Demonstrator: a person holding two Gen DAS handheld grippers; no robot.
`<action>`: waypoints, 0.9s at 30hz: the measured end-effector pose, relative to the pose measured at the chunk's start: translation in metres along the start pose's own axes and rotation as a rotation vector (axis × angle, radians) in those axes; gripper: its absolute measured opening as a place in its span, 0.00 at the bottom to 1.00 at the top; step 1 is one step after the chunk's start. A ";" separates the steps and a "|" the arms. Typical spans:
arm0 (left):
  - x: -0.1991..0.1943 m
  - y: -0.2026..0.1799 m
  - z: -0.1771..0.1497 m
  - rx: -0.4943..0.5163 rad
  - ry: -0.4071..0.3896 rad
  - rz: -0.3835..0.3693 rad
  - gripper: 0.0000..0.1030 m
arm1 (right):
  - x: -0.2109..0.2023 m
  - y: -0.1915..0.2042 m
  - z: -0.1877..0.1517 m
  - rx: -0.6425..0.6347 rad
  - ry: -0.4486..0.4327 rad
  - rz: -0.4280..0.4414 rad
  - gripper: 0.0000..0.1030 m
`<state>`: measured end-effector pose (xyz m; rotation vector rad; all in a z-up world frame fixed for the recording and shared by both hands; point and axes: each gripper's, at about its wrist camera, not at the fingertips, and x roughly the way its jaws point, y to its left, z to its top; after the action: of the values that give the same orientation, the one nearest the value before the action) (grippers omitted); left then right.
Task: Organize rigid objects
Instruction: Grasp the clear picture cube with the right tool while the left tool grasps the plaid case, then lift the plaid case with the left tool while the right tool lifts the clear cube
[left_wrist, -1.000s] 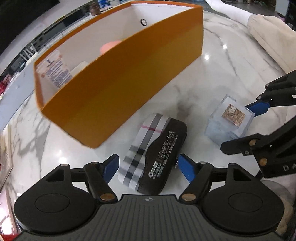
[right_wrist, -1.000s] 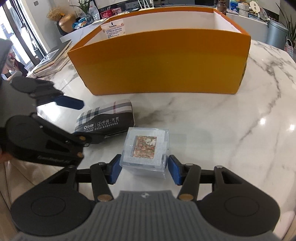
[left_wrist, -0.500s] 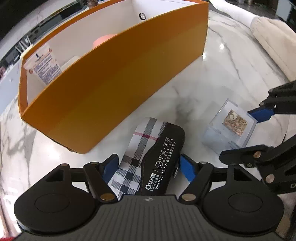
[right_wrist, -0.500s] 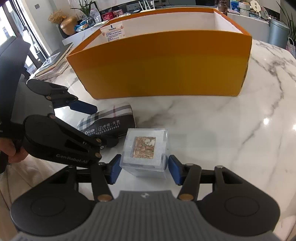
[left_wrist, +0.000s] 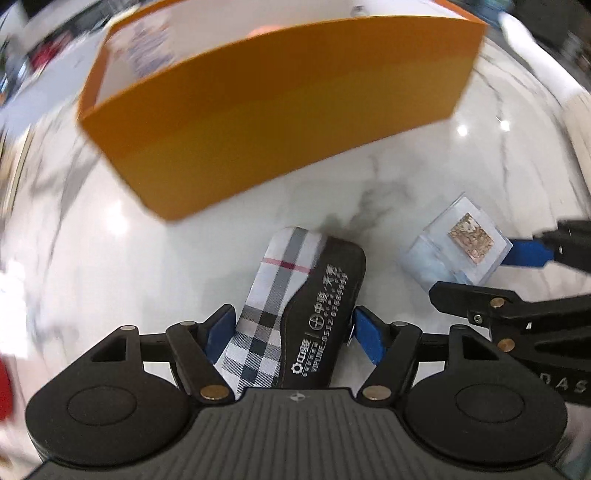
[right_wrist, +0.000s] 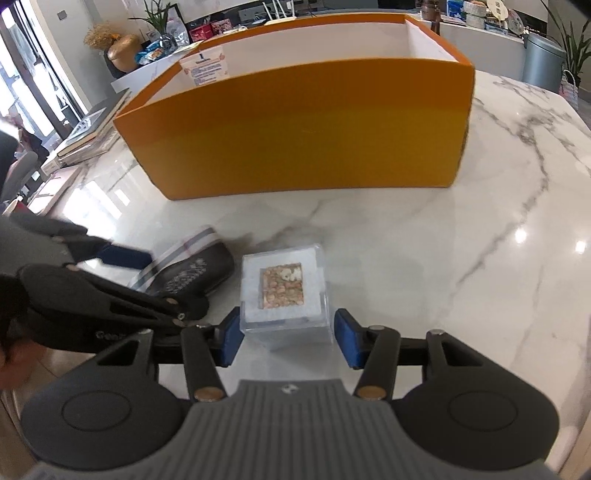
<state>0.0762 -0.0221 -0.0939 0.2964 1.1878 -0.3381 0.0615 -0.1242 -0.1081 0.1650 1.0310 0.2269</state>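
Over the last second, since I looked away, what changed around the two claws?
The left claw has rolled and slid further over the plaid case, and its jaws have just been closing around it. The right claw remains astride the clear cube, unmoved. The orange box stayed put.

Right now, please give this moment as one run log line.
left gripper: jaws just closing, plaid-and-black case between them | right gripper: jaws open around clear plastic cube

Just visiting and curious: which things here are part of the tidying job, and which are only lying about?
Job:
orange box
plaid case
clear cube
left gripper
right gripper

Lying about:
books
gold vase
bin
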 end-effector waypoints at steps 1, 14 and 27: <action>0.000 0.000 -0.002 -0.026 0.010 -0.006 0.78 | -0.001 -0.002 -0.001 0.002 0.003 -0.002 0.52; 0.007 -0.001 0.002 -0.097 -0.055 -0.006 0.85 | -0.007 -0.006 -0.005 -0.036 -0.020 0.001 0.60; 0.005 -0.005 0.001 -0.093 -0.102 -0.003 0.73 | 0.002 -0.001 -0.001 -0.113 -0.033 0.021 0.59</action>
<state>0.0766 -0.0280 -0.0988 0.1943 1.0998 -0.2968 0.0617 -0.1241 -0.1109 0.0769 0.9810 0.2994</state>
